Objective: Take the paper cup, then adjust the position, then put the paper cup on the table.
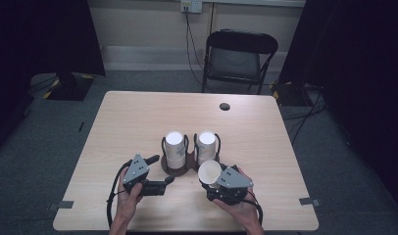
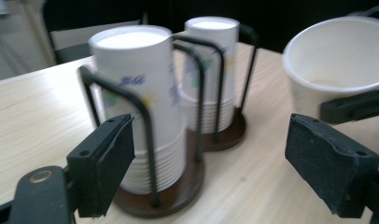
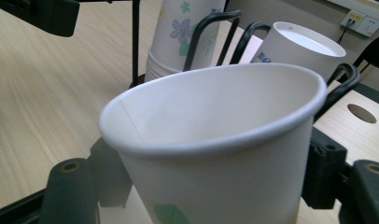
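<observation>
White paper forms the single cup [image 1: 210,172] clamped across its wall by the right claw [image 1: 212,182], at the near edge of the counter [image 1: 138,117], just in front of the cup holder [image 1: 188,164]. In the right gripper view, this cup [image 3: 215,144] sits between the two black jaws with its mouth open and tilted toward the holder. The left claw [image 1: 163,172] is released: in the left gripper view, its pads [image 2: 108,161] stand wide with nothing between them, aimed at the near stack [image 2: 141,102].

Beyond the claws, the holder carries two stacks of inverted cups, each inside black wire hoops on a round dark base. The left stack [image 1: 175,149] and right stack [image 1: 206,146] stand side by side, touching nothing but the holder.

Judged step: a cup has been separated and is being carried clear.

Recommended procedure:
1. Keep clamp pressure light; the paper wall will likely crease if squeezed harder.
2. Move the cup away from the wire hoops before turning it, since its rim lies near the right hoop.
3. Keep the free left claw near the holder base to steady it if the stack shifts.

Farther off, a folding chair [image 1: 238,56] stands behind the counter.
</observation>
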`<state>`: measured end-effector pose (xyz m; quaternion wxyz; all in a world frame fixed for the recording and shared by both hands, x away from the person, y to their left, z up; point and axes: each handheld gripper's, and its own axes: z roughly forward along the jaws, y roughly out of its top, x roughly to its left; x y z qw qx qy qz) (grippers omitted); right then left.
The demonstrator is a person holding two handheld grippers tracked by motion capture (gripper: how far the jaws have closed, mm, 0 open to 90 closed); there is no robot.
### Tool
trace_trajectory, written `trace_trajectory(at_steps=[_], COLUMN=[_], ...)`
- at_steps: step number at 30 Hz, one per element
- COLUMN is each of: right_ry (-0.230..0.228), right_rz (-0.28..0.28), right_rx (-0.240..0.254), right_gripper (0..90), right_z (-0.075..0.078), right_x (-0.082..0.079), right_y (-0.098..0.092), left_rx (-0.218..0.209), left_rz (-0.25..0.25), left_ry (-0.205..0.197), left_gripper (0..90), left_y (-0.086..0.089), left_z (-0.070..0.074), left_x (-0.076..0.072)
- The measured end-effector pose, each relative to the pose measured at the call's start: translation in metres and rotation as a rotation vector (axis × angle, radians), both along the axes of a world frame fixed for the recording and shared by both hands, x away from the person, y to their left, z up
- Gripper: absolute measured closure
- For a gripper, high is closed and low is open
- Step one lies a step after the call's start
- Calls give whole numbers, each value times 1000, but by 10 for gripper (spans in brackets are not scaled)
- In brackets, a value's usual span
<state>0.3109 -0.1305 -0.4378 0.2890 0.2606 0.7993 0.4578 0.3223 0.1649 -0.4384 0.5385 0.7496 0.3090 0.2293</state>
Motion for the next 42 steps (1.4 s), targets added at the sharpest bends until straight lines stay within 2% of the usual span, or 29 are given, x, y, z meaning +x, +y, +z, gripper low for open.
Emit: trace_trajectory(at_steps=[2, 4, 7, 11, 14, 16, 18, 20, 27, 29, 33, 36, 37, 39, 42], right_ry=[2, 5, 6, 10, 13, 16, 6, 1, 10, -1, 10, 8, 10, 20, 33], right_rz=[-9, -19, -36, -55, -85, -108, -118, -133, -202, -218, -245, -261, -269, -277, -295], right_rx=[11, 23, 45, 63, 91, 104, 138, 140, 185, 199, 232, 236, 240, 244, 245], right_gripper=[269, 269, 270, 271, 274, 275, 275, 275, 278, 281, 281, 281, 280, 280, 280], right_z=[0, 1, 2, 4, 6, 6, 8, 11, 13, 13, 13, 14, 14, 13, 9], right_x=[1, 3, 4, 6, 9, 11, 12, 13, 25, 32, 44, 51, 54, 58, 65], right_y=[-2, -5, -8, -15, -22, -26, -32, -36, -51, -56, -64, -67, -68, -69, -71], left_rx=[11, 19, 14, -9, 7, 6, 0, 7, -13, -31, -47, -37, -18, -36, -26], left_rz=[20, 74, 111, 168, 212, 231, 245, 269, 289, 295, 311, 323, 332, 321, 334], left_ry=[-17, -37, -53, -41, -27, -19, -16, -18, -13, -15, -2, 5, -1, 3, -2], left_gripper=[155, 155, 154, 156, 156, 156, 156, 156, 154, 155, 155, 156, 155, 157, 157], left_y=[1, 3, 6, 11, 15, 17, 19, 21, 26, 27, 30, 30, 28, 28, 27], left_z=[-3, -8, -14, -23, -27, -31, -34, -37, -44, -47, -52, -54, -54, -55, -57], left_x=[-1, -2, -2, 1, 1, 1, 0, 0, -1, -1, 0, 0, 0, 0, 0])
